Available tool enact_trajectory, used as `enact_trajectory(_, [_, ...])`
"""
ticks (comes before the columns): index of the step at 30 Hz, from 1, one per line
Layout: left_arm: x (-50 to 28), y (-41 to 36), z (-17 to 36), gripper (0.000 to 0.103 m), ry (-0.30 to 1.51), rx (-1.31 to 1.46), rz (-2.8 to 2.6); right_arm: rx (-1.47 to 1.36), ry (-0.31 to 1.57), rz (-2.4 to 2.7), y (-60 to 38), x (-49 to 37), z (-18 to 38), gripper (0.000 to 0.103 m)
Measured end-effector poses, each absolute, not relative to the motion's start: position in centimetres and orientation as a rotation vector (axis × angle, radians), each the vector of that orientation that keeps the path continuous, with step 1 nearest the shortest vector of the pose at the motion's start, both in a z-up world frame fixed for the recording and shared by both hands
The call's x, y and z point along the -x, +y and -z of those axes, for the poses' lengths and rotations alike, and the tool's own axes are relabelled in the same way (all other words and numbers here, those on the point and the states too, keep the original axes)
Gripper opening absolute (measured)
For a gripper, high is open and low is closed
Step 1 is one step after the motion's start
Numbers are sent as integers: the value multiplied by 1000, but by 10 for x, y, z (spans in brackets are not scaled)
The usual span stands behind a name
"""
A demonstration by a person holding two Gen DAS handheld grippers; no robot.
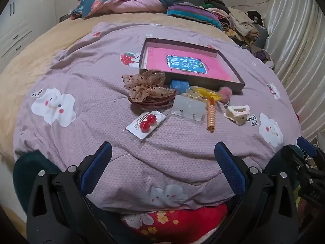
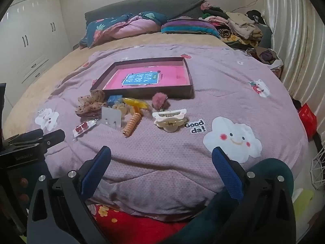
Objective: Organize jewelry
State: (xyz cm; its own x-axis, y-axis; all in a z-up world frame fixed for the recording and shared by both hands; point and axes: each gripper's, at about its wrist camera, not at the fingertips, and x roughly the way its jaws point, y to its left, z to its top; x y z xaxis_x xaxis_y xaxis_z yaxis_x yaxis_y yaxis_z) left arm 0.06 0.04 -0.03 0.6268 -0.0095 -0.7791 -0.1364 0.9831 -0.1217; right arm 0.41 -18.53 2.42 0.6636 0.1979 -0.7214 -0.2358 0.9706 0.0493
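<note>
A shallow dark box (image 1: 233, 75) (image 2: 113, 66) with a pink book inside lies on the purple bedspread. In front of it lie a brown dotted bow (image 1: 148, 85) (image 2: 91, 101), red ball earrings on a card (image 1: 145, 123) (image 2: 82, 128), a clear earring card (image 1: 189, 107) (image 2: 111, 114), an orange spiral hair tie (image 1: 211, 113) (image 2: 132, 125), a cream claw clip (image 1: 237, 112) (image 2: 170, 119), a pink pompom (image 1: 225, 94) (image 2: 160, 100), a yellow piece (image 1: 203, 92) and a blue piece (image 1: 179, 84). My left gripper (image 1: 162, 162) and right gripper (image 2: 161, 163) are open, empty, near the bed's front edge.
Pillows and a folded quilt (image 1: 126, 2) lie at the head of the bed. A pile of clothes (image 2: 239, 26) sits at the back right by the curtain (image 2: 294, 40). White cabinets (image 2: 30, 40) stand on the left. A red blanket (image 1: 174, 219) shows below the bedspread.
</note>
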Motion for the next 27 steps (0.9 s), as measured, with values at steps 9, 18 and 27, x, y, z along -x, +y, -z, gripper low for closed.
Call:
enact_trajectory(9, [6, 1, -5, 95, 865, 179, -78, 55, 806, -260, -187, -3, -28, 99])
enact_trajectory(18, [4, 4, -9, 95, 864, 184, -74, 49, 806, -244, -185, -1, -30, 99])
enact_trajectory(27, [4, 6, -11, 95, 860, 180, -74, 44, 798, -250, -184, 2, -34, 99])
